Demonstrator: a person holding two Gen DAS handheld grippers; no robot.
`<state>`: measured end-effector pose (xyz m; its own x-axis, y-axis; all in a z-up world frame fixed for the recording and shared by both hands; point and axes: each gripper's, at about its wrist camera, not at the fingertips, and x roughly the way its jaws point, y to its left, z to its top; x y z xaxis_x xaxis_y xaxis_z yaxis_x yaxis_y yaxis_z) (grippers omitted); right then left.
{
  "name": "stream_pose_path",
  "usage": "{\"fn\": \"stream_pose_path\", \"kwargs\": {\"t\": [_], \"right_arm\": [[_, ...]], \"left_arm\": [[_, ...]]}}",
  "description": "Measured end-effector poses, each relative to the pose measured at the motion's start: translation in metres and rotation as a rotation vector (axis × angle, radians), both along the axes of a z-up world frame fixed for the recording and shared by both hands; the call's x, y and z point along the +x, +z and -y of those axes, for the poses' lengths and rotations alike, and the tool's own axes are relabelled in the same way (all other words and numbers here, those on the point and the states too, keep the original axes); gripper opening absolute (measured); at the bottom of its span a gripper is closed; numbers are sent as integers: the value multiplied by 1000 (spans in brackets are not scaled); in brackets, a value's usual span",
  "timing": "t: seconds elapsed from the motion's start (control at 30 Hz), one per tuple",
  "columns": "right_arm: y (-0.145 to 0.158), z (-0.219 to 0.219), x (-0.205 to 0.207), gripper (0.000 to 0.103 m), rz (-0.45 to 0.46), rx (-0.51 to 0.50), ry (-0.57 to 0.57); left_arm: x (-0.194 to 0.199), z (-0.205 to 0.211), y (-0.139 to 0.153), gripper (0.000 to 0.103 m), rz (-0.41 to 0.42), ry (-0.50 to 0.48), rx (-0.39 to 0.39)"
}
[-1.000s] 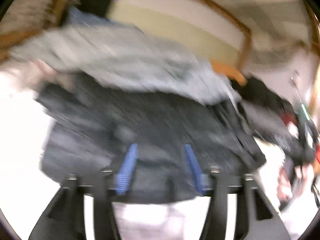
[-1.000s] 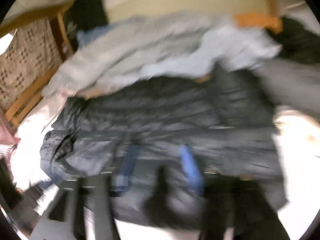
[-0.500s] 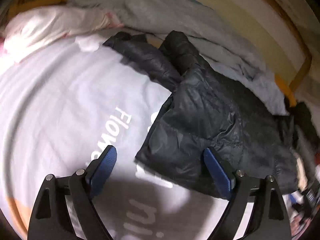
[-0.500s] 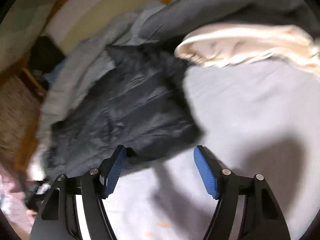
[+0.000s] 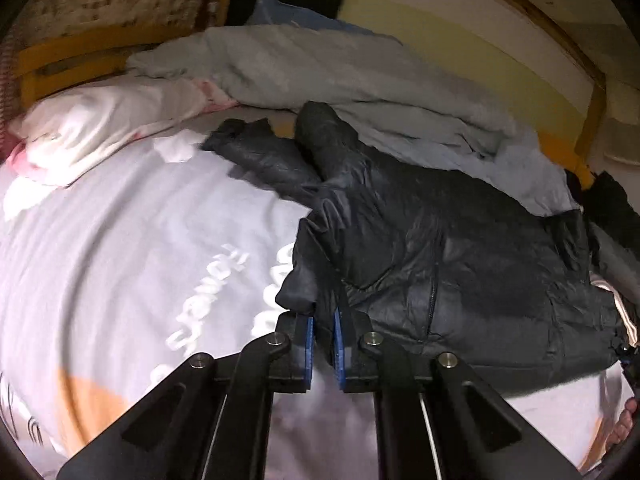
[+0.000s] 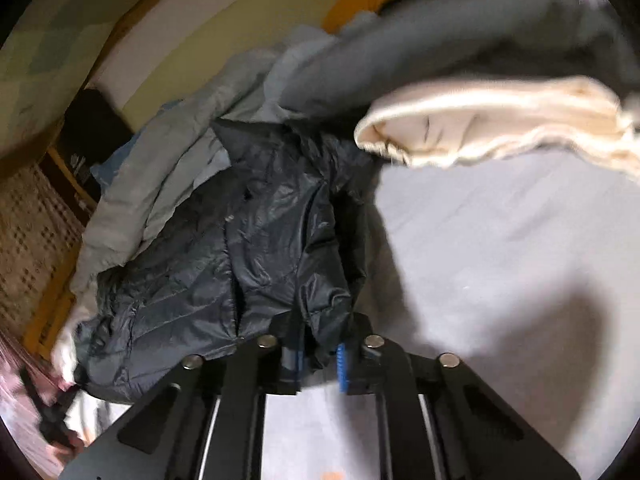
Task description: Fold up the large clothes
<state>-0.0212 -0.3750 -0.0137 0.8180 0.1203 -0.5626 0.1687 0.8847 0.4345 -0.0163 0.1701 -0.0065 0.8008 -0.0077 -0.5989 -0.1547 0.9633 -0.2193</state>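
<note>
Black and slightly glossy, the puffer jacket is spread on the bed sheet, which is pale and printed with white lettering. In the left wrist view the jacket's long axis is seen to run from the lower right up toward the upper left, where the two sleeves are laid side by side and point away toward the white pillow and the grey blanket. A zip line is seen running down the body of the jacket, roughly toward the camera.

The left gripper has just been closing, and its blue-padded fingers are now brought nearly together on the near edge of the jacket, with a fold of the black fabric pinched between them. The right gripper has likewise just been closing; its fingers are clamped on a bunched corner of the jacket, the fabric being gathered up between the pads.

In the right wrist view the jacket is seen lying lengthwise away from the gripper toward the upper left, beside the grey blanket. A cream garment and a dark grey garment are heaped on the sheet at the upper right, near the jacket's far corner. A wooden bed frame is visible behind the bedding.
</note>
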Motion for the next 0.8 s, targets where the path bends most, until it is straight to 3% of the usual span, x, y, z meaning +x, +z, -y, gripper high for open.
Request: {"fn": "stream_pose_path", "kwargs": {"t": [0.07,0.1,0.17,0.23,0.3,0.4,0.47,0.53,0.6,0.7,0.8], "right_arm": [[12,-6,-16,9,40,-16,-8],[16,-9,-22,9,50,-40,-18],[19,-20,-33,9,36,-134,-57],[12,-28,-37,9,9,-236,-80],[1,-31,-34,10,-26,-282,-90],[-4,-24,-34,12,-25,-246,-86],[-3,-19,-37,14,-16,-200,-78],[-5,-9,-39,24,-8,-152,-92],[-7,-3,-42,32,1,-145,-122],[-1,-6,-47,42,22,-207,-126],[6,-13,-50,43,43,-305,-147]], "left_arm": [[-4,9,-3,8,-16,19,94],[-6,10,-6,8,-34,21,105],[-10,8,-11,11,-40,4,55],[-11,5,-17,21,-46,-4,46],[-6,0,-23,51,-56,40,71],[0,-7,-28,68,-52,169,179],[0,-13,-30,68,-49,189,165],[-4,-20,-28,68,-30,167,74],[-6,-24,-25,69,-2,163,33],[-8,-33,-25,75,-4,227,18],[-12,-43,-25,74,9,262,-12]]}}
